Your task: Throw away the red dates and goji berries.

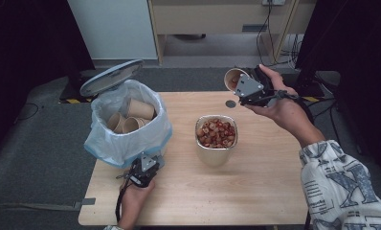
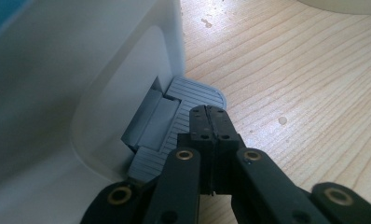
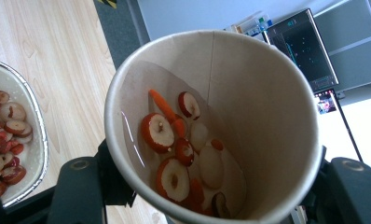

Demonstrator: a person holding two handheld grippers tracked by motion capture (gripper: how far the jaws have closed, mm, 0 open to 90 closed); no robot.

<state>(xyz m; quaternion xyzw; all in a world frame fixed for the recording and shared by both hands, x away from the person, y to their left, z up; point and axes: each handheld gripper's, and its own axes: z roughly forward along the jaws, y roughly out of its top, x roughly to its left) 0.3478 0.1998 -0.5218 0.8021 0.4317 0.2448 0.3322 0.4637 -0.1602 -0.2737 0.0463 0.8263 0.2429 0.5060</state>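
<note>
Near the front edge, the left gripper (image 1: 148, 166) presses its closed jaws on the bin's pedal (image 2: 174, 122), while the right gripper (image 1: 248, 88) pinches a paper cup (image 3: 249, 121) of fruit slices (image 3: 174, 154) far right.

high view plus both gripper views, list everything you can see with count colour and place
table: one, light wood, centre
bin: one, white liner, table's left, lid up
pedal: one, grey, at the bin's foot
empty cups: several, brown, inside the bin
bowl: one, silvery, mid-table, full of red fruit slices
held cup: one, brown, fruit slices inside
left gripper: black, shut, tips on the pedal
right gripper: black, shut on the held cup
sleeve: one, white, patterned, lower right
</note>
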